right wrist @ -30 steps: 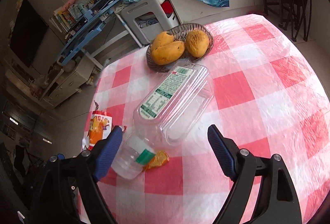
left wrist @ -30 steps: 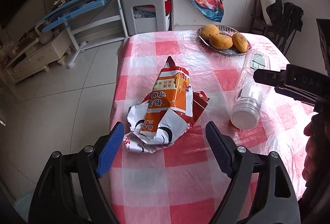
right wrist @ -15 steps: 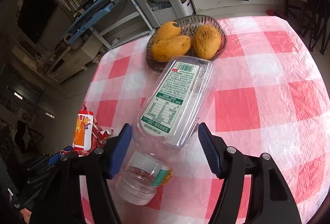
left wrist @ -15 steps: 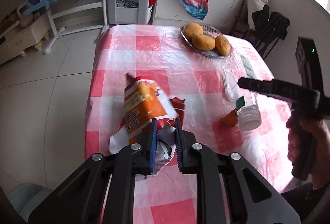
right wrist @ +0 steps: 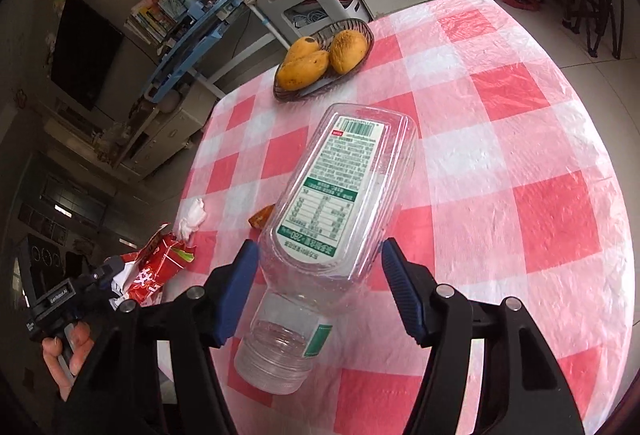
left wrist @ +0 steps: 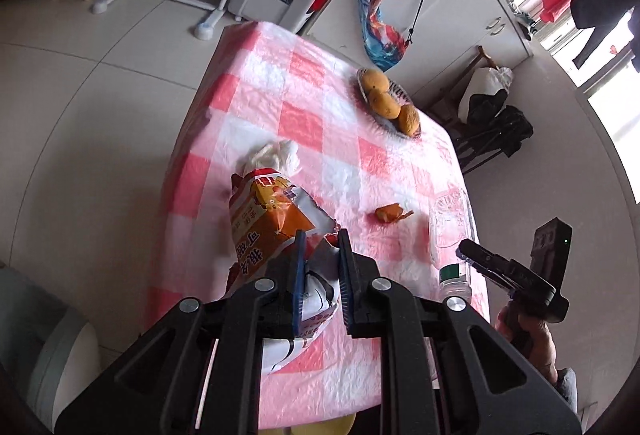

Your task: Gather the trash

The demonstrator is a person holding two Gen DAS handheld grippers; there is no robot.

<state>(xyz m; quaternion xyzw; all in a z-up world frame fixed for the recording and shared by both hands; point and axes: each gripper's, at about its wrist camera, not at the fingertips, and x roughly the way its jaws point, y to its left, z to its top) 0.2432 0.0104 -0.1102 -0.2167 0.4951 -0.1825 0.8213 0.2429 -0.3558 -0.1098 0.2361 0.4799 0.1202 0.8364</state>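
- While the left hand-held gripper (left wrist: 320, 267) is closed down tight on the crumpled snack wrapper (left wrist: 272, 223), pinching its foil between the blue pads, the wrapper hangs raised over the near left part of the worktop (left wrist: 304, 131), which is covered in a red-and-white checked cloth.
- The right hand-held gripper (right wrist: 320, 275) has its jaws about half apart, both pads pressed against the shoulders of the clear plastic bottle (right wrist: 340, 195); the bottle's open neck points back toward the camera and its labelled body points out over the worktop.
- A wad of white tissue (left wrist: 276, 155) lies on the cloth just beyond the wrapper.
- A small piece of orange peel (left wrist: 392, 213) lies on the cloth between wrapper and bottle.
- A dish of mangoes (right wrist: 320, 63) sits at the far edge, well apart from both grippers.
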